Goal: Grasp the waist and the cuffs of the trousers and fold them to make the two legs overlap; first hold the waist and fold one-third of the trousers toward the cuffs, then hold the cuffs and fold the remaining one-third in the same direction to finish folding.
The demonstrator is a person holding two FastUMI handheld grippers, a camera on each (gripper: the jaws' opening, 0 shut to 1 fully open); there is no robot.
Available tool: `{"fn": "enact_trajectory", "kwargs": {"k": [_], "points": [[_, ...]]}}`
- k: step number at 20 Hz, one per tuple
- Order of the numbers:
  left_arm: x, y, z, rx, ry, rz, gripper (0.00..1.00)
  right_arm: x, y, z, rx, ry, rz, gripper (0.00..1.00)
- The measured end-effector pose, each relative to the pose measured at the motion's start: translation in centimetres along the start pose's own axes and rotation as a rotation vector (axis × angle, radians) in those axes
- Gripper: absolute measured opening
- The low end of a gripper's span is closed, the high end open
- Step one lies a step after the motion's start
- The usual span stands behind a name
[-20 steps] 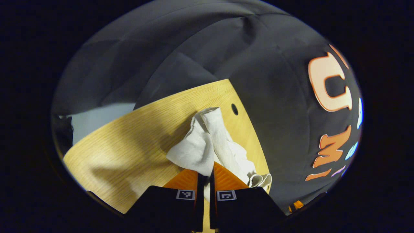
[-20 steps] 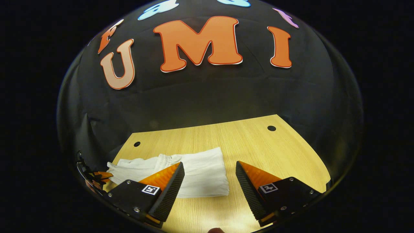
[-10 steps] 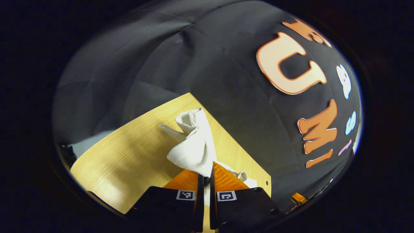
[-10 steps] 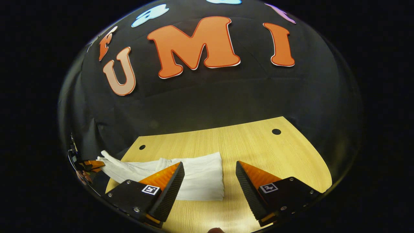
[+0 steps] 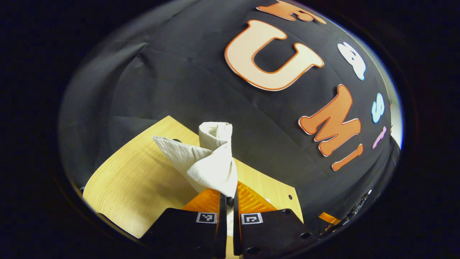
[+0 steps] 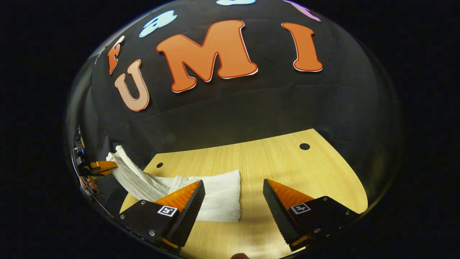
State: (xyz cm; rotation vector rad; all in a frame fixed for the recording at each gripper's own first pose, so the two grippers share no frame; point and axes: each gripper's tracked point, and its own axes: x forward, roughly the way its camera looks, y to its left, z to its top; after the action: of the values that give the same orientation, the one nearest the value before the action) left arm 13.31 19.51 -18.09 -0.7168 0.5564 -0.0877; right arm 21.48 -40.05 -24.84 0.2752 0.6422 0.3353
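Softly crumpled white trousers (image 5: 212, 165) between left gripper (image 5: 228, 197) fingers.

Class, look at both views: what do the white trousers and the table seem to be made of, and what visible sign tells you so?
Trousers: likely a thin woven fabric such as cotton or linen, matte white; it wrinkles and drapes limply from the left gripper.
Table: wood or wood-look laminate, pale and smooth, with fine straight grain lines; which of the two is unclear.
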Motion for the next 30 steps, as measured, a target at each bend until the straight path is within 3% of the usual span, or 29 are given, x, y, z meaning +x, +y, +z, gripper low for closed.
{"fn": "enact_trajectory", "kwargs": {"k": [12, 16, 28, 30], "points": [[6.2, -11.5, -5.4, 0.107, 0.100, -0.003, 0.08, -1.5, -4.2, -0.3, -0.017, 0.003, 0.003, 0.98], [8.5, -14.5, -8.4, 0.162, 0.136, 0.030, 0.13, -1.7, -6.2, -0.7, -0.011, 0.009, 0.003, 0.98], [13.7, -18.2, -21.2, 0.257, 0.310, 0.060, 0.09, -0.9, -12.4, -1.7, 0.030, 0.056, 0.006, 0.98], [13.7, -18.2, -22.5, 0.292, 0.342, 0.059, 0.12, -0.7, -12.9, -1.9, 0.030, 0.065, 0.011, 0.98]]}}
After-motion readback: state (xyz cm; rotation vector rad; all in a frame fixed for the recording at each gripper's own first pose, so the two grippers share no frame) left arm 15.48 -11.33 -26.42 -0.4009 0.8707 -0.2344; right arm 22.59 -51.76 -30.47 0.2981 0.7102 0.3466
